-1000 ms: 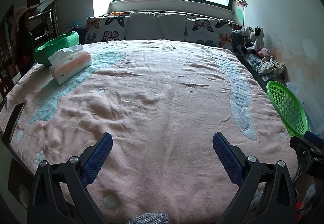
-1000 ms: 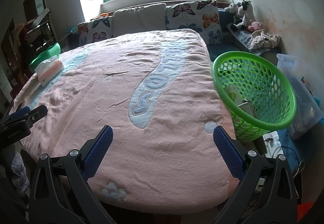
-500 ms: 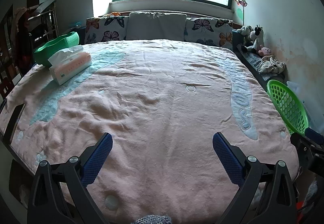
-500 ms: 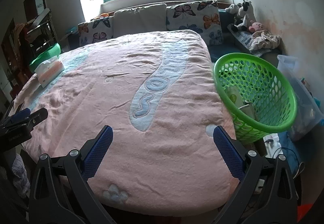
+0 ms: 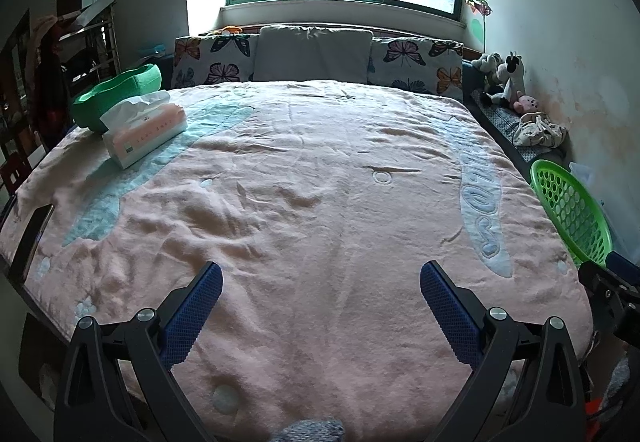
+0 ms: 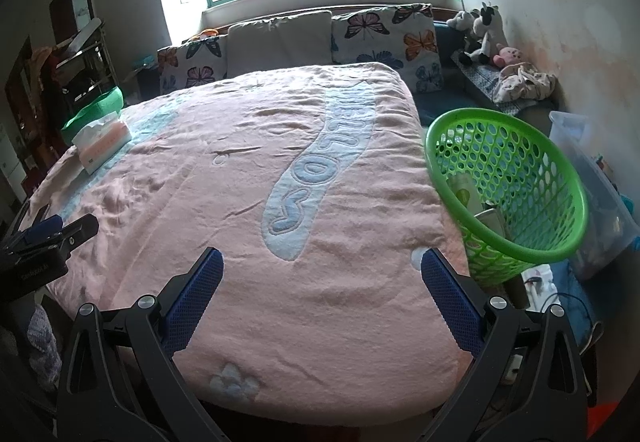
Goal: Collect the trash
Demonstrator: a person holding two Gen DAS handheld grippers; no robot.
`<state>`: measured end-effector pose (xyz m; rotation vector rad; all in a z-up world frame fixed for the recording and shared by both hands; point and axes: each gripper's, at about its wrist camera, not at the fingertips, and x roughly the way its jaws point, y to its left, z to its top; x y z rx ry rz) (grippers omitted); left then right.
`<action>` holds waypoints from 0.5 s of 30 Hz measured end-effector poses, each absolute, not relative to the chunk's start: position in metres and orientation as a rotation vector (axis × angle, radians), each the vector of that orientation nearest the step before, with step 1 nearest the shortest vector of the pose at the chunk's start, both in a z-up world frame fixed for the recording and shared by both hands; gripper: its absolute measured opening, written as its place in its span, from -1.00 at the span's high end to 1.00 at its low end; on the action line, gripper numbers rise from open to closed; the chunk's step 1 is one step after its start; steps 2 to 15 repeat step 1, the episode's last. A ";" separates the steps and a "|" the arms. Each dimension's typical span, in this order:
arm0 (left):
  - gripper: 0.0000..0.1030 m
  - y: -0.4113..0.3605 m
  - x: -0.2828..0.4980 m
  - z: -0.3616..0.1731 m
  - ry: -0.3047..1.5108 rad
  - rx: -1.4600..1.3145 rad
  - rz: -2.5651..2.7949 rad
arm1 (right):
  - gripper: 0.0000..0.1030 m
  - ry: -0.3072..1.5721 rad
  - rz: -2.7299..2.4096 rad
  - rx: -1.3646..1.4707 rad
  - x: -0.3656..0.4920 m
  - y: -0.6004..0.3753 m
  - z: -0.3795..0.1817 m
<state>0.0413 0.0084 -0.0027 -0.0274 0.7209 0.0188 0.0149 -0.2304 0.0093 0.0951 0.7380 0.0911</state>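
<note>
Both tools (image 5: 320,278) (image 6: 320,274) gape empty; green basket (image 6: 516,178) contents hard to identify.

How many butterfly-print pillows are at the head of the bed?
2: one butterfly-print pillow left of the plain grey cushion, the other right of it, both propped upright against the headboard. More could be hidden behind them.

The pink blanket (image 6: 248,178) carries a pale blue band (image 6: 320,166) with large raised letters running along its right edge; the nearest shapes read roughly as "S", "O" and "L", the farther ones blur. The same band (image 5: 482,202) shows in the left view, letters unclear. The tissue box (image 5: 146,132) near the blanket's far left corner bears a line of small print, too small to read. The left gripper (image 6: 44,242) has a faint white label, illegible.
</note>
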 end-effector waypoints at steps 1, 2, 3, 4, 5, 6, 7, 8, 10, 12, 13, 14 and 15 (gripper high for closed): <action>-0.86 0.009 0.041 -0.002 0.720 -0.027 0.020 | -0.91 0.735 0.090 0.097 0.014 -0.231 0.010; -0.86 0.009 0.041 -0.002 0.720 -0.027 0.020 | -0.91 0.735 0.090 0.097 0.014 -0.231 0.010; -0.86 0.009 0.041 -0.002 0.720 -0.027 0.020 | -0.91 0.735 0.090 0.097 0.014 -0.231 0.010; -0.86 0.009 0.041 -0.002 0.720 -0.027 0.020 | -0.91 0.735 0.090 0.097 0.014 -0.231 0.010; -0.86 0.009 0.041 -0.002 0.720 -0.027 0.020 | -0.91 0.735 0.090 0.097 0.014 -0.231 0.010; -0.86 0.009 0.041 -0.002 0.720 -0.027 0.020 | -0.91 0.735 0.090 0.097 0.014 -0.231 0.010; -0.86 0.009 0.041 -0.002 0.720 -0.027 0.020 | -0.91 0.735 0.090 0.097 0.014 -0.231 0.010; -0.86 0.009 0.041 -0.002 0.720 -0.027 0.020 | -0.91 0.735 0.090 0.097 0.014 -0.231 0.010; -0.86 0.009 0.041 -0.002 0.720 -0.027 0.020 | -0.91 0.735 0.090 0.097 0.014 -0.231 0.010; -0.86 0.009 0.041 -0.002 0.720 -0.027 0.020 | -0.91 0.735 0.090 0.097 0.014 -0.231 0.010; -0.86 0.009 0.041 -0.002 0.720 -0.027 0.020 | -0.91 0.735 0.090 0.097 0.014 -0.231 0.010; -0.86 0.009 0.041 -0.002 0.720 -0.027 0.020 | -0.91 0.735 0.090 0.097 0.014 -0.231 0.010; -0.86 0.009 0.041 -0.002 0.720 -0.027 0.020 | -0.91 0.735 0.090 0.097 0.014 -0.231 0.010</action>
